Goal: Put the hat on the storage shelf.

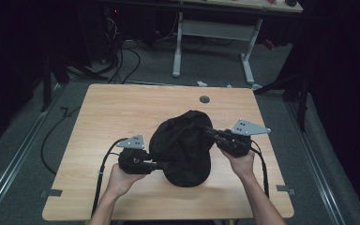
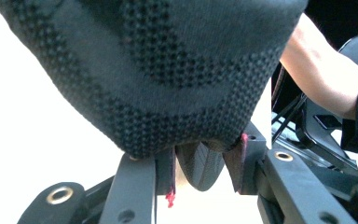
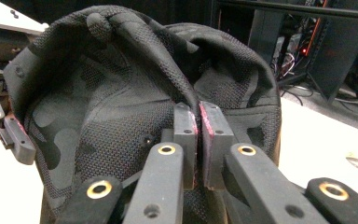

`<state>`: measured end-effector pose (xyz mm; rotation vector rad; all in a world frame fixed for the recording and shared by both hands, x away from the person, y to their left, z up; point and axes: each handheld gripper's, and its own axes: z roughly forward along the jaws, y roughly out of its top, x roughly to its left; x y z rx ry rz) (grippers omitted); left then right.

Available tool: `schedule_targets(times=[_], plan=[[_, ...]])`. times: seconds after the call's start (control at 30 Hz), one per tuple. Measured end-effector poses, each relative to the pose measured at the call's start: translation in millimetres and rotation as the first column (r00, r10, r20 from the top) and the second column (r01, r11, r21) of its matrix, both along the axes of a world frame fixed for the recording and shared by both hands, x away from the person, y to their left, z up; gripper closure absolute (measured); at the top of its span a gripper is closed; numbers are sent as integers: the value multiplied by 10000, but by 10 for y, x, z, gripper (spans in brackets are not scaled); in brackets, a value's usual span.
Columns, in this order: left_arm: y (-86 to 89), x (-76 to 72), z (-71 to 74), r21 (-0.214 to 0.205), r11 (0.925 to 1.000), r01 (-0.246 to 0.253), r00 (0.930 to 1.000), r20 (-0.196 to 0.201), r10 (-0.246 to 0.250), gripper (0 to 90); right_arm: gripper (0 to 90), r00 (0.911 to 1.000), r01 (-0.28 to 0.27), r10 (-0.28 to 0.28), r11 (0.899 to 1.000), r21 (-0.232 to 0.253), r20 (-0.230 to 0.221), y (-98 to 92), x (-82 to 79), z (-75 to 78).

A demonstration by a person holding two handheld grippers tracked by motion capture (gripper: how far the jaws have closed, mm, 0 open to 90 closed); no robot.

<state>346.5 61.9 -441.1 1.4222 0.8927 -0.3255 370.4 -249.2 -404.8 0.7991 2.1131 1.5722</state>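
- Black cap (image 1: 183, 147) of dotted mesh fabric sits at the middle of the wooden tabletop (image 1: 103, 112).
- Left gripper (image 1: 161, 165) at the cap's 8 o'clock edge, jaws closed on its fabric.
- Right gripper (image 1: 209, 132) at 2 o'clock, jaws pinched nearly together on a fold.
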Motion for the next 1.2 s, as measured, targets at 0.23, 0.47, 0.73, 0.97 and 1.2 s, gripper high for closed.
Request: schedule_targets(times=[0.23, 0.47, 0.73, 0.97, 1.2], plan=[[16, -32, 43, -244, 9997, -72, 9997, 248, 78, 702, 785, 9997, -16, 21, 9998, 196, -224, -26, 16, 3], [72, -47, 55, -425, 9986, -303, 9985, 441, 322, 705, 523, 9977, 120, -64, 9964, 845, -671, -119, 38, -6], [169, -70, 96, -648, 9952, -737, 9952, 596, 776, 704, 478, 9946, 547, -539, 9985, 69, -885, -161, -48, -120], [245, -74, 114, -895, 9907, -1026, 9920, 642, 1085, 704, 474, 9833, 1034, -1062, 9943, -269, -1479, -258, -87, -389], [289, -57, 140, -1167, 9835, -1381, 9869, 670, 1465, 704, 471, 9678, 1768, -1918, 9789, -1020, -1628, -349, -167, -673]])
